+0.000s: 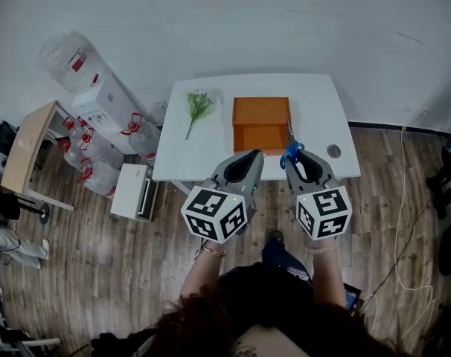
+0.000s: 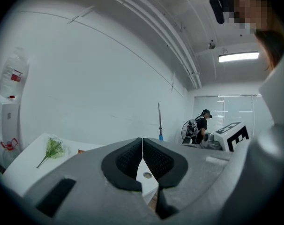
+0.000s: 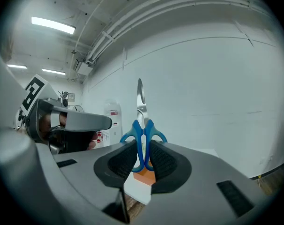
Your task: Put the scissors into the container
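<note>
Presently we list: right gripper (image 3: 143, 145) clamped on blue-handled scissors (image 3: 141, 124), blades upright; left gripper (image 2: 142, 142) closed tight, empty; orange container (image 1: 261, 125) on white table (image 1: 203, 155).

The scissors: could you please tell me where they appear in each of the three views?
Head view: scissors right of centre, in the right gripper, at the orange container's right edge.
Left gripper view: scissors just right of centre, a thin upright blade.
Right gripper view: scissors at centre, blue handles between the jaws.
Shared landmark: the white table.
</note>
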Motion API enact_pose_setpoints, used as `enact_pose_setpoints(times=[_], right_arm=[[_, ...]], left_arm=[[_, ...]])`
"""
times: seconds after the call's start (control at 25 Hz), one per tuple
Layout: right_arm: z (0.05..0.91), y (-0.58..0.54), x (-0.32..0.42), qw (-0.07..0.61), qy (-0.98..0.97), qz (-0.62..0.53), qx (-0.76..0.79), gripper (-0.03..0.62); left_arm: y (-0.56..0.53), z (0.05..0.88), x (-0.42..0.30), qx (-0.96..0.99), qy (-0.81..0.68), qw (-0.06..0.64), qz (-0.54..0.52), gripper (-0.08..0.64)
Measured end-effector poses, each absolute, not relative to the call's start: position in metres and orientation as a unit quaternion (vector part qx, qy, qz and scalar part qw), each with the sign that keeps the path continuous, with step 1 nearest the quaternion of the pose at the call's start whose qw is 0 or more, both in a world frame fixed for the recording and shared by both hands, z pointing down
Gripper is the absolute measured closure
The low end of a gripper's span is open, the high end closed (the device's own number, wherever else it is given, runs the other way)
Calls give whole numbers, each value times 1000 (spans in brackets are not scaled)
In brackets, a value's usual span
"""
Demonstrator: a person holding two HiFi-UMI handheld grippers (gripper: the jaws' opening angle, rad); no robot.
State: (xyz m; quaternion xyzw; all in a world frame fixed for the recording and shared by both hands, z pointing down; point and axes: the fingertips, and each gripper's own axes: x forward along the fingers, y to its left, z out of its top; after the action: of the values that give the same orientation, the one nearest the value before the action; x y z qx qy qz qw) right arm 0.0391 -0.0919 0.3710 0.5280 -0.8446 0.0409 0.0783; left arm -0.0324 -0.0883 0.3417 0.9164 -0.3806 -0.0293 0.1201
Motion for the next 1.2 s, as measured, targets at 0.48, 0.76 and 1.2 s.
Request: enact_pose_setpoints(times=[0.48,0.76,1.2], right_arm=[[380,-171,51,115,-872,27,475,517],[403,-209,60,165,-878,13,449,517],[440,-252,55,228,-876,5,425,517]], left_arm=[[-169,339,-11,896,-426,122,-36,541],[-201,347,-5,881,-455,128,-32,541],[-243,354,-13,875,-464,136,-23,541]])
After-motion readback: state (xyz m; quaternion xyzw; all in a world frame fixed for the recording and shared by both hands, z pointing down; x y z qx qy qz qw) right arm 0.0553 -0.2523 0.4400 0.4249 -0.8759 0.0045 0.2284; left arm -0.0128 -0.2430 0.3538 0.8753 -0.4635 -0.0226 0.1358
